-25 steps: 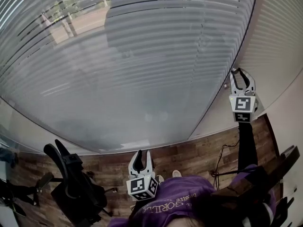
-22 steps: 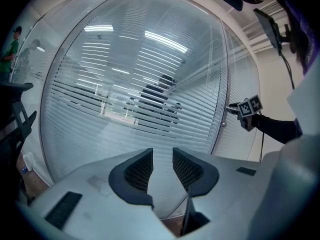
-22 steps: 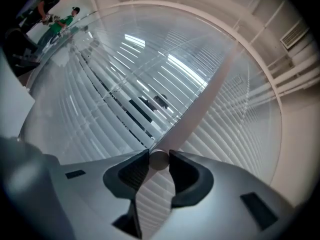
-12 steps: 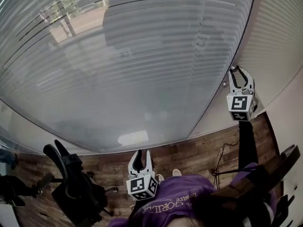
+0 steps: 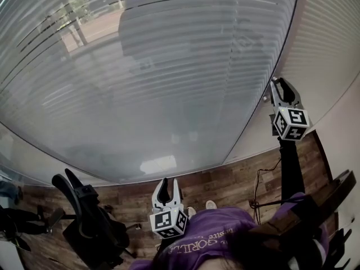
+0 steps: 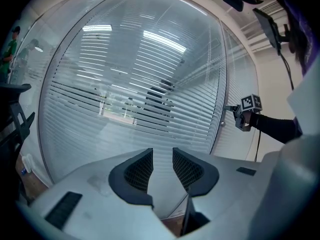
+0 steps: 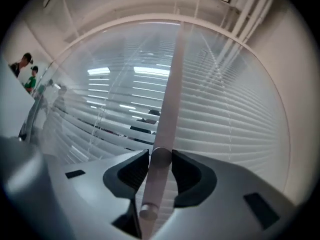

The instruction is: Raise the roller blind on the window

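A slatted blind point(image 5: 157, 77) covers a wide window above a wooden floor point(image 5: 225, 187), with an office chair point(image 5: 90, 224) standing at the left. At the blind's right edge, the right gripper point(image 7: 160, 160) has its jaws closed on a pale hanging rod point(image 7: 169, 99). The left gripper point(image 6: 162, 160) sits low and well apart from it, its jaws a little apart with nothing between them.
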`<action>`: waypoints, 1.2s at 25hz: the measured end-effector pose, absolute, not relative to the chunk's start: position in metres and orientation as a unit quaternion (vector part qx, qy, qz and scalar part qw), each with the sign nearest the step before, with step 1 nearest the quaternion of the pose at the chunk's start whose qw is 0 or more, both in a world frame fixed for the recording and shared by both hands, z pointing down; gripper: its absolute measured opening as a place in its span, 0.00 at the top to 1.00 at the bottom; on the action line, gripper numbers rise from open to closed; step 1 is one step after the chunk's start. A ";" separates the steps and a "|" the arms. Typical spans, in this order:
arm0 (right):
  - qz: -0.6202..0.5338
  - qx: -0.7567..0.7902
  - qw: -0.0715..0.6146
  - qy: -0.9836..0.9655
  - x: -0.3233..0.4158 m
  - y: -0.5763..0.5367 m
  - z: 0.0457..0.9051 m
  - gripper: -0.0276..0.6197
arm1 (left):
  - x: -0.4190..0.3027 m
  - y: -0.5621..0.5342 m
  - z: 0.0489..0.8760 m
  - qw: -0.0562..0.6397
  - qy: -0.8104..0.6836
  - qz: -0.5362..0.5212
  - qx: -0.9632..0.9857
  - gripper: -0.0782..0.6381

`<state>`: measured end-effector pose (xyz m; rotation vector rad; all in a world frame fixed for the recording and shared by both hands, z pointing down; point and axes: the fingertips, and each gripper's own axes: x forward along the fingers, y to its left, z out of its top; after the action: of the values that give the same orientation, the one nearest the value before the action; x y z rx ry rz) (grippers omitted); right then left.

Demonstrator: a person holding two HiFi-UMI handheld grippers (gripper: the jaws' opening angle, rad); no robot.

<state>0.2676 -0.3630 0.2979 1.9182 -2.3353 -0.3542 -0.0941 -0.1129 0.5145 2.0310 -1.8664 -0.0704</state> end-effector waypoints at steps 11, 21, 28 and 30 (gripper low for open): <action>-0.137 0.640 0.081 -0.751 0.269 -0.363 0.296 0.77 | -0.097 -0.111 0.515 0.191 -0.666 -0.025 0.720 0.72; -0.220 0.637 0.180 -0.716 0.261 -0.361 0.294 0.77 | -0.094 -0.113 0.515 0.192 -0.662 -0.026 0.724 0.72; -0.208 0.646 0.175 -0.713 0.254 -0.356 0.288 0.77 | -0.095 -0.115 0.515 0.191 -0.663 -0.026 0.723 0.72; -0.206 0.644 0.168 -0.717 0.254 -0.356 0.290 0.77 | -0.095 -0.114 0.515 0.191 -0.663 -0.026 0.723 0.72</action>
<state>0.2537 -0.3562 0.2904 1.8321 -2.0395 -0.5855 -0.0947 -0.1144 0.5147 2.0315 -1.8626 -0.0719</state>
